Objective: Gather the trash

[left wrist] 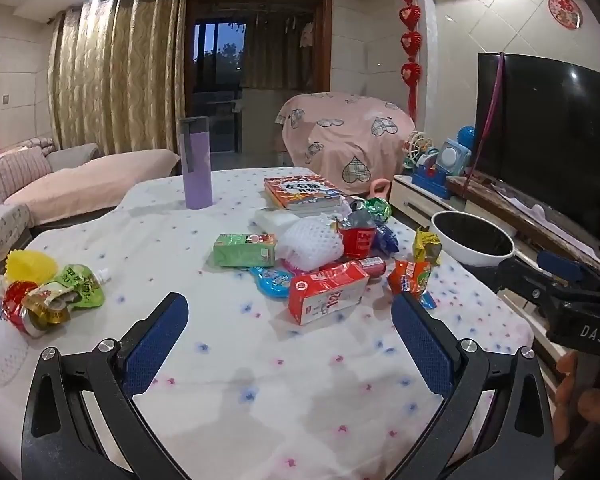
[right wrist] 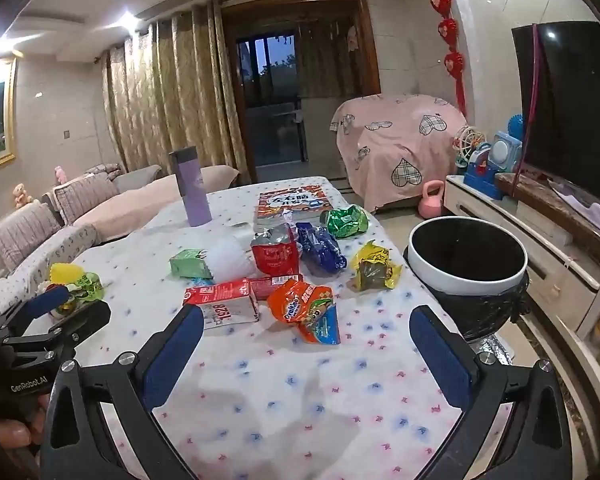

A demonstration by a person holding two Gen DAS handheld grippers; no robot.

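Trash lies on the flowered tablecloth (left wrist: 260,380). A red and white carton (left wrist: 326,292) (right wrist: 222,306), an orange snack bag (left wrist: 410,276) (right wrist: 306,308), a green carton (left wrist: 244,249) (right wrist: 190,263), a red bag (right wrist: 275,255), a blue wrapper (right wrist: 322,248), a yellow wrapper (right wrist: 374,268) and a green foil wrapper (right wrist: 346,220) lie mid-table. More wrappers (left wrist: 48,296) lie at the left edge. A white-rimmed bin with a black liner (right wrist: 466,272) (left wrist: 474,240) stands beside the table's right edge. My left gripper (left wrist: 290,320) is open and empty in front of the red carton. My right gripper (right wrist: 306,336) is open and empty near the orange bag.
A purple bottle (left wrist: 196,162) (right wrist: 192,186) and a stack of books (left wrist: 302,192) (right wrist: 294,204) stand at the table's far end. A TV (left wrist: 552,140) on a low cabinet is at the right. A sofa (left wrist: 80,184) is at the left.
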